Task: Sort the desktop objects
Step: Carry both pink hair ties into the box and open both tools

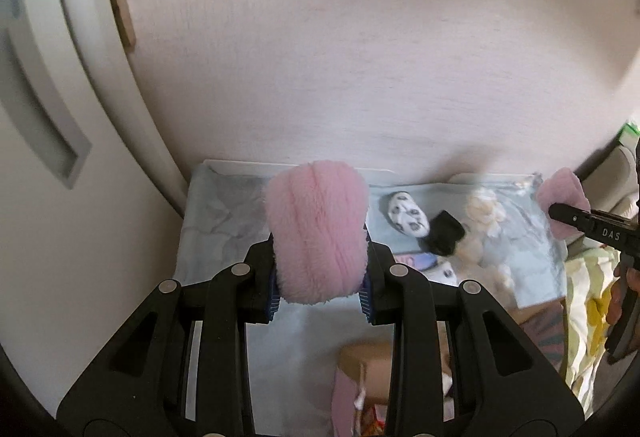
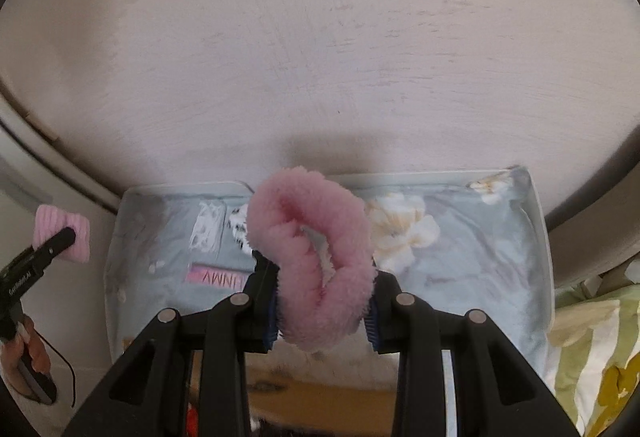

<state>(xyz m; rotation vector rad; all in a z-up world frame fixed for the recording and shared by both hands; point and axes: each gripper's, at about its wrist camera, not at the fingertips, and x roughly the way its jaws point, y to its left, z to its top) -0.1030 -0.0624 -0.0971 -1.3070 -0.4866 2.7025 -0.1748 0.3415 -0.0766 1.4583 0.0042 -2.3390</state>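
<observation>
My left gripper [image 1: 320, 297] is shut on a pink fluffy sock [image 1: 318, 233] and holds it above a white tray [image 1: 240, 165] lined with pale blue floral cloth. My right gripper [image 2: 322, 311] is shut on a second pink fluffy sock [image 2: 316, 261], bunched into a loop, above the same tray [image 2: 538, 221]. Each gripper shows in the other's view: the right gripper [image 1: 560, 211] with its sock [image 1: 560, 193] at the right edge, the left gripper [image 2: 66, 237] with its sock [image 2: 62, 233] at the left edge.
In the tray lie white socks with black spots [image 1: 408, 215], a black item [image 1: 446, 233] and a pink label [image 2: 218, 273]. A pale wall stands behind. A brown box [image 1: 366, 369] sits below the tray. A yellow-green patterned cloth [image 2: 596, 349] lies to the right.
</observation>
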